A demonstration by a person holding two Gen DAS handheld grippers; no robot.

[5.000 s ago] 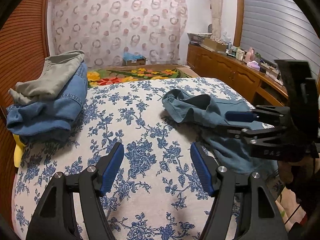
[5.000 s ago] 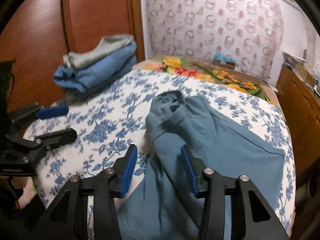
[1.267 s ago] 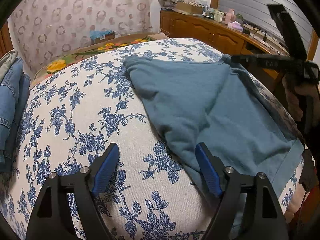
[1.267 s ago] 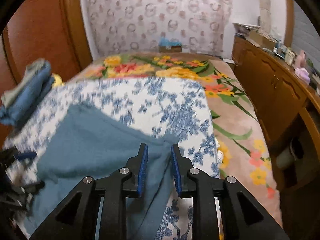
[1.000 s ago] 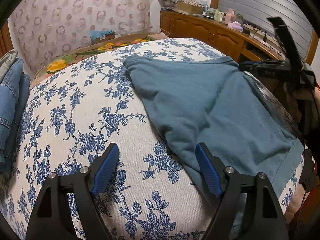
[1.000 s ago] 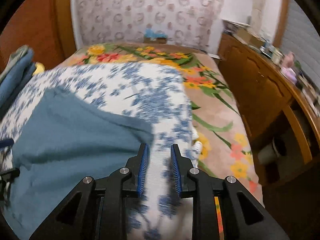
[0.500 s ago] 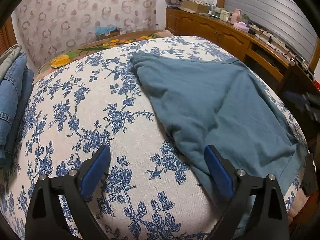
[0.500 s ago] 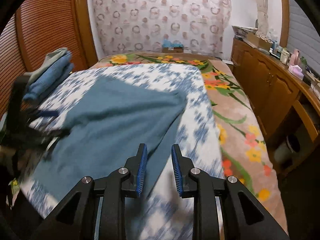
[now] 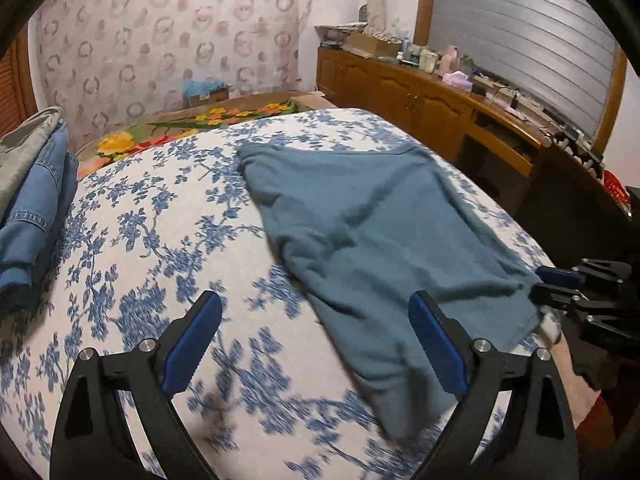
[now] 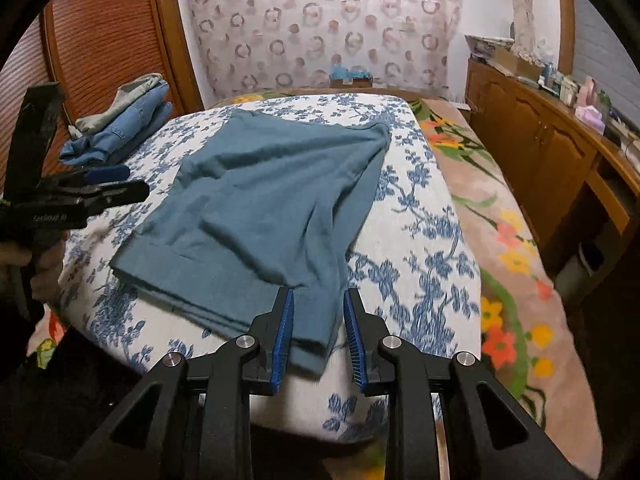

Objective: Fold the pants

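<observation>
Teal-blue soft knit pants (image 10: pixel 264 208) spread flat on bed's blue-floral white cover (image 9: pixel 132 240), left hand-held gripper (image 9: pixel 316 344) jaws just widened, empty above cover, right hand-held gripper (image 10: pixel 318 332) narrow, gripping nothing, over pants' near edge

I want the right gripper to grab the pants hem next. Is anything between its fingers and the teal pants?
Nothing visible. The right gripper hangs open directly over the near edge of the teal pants, with only the floral bedcover around it.
</observation>
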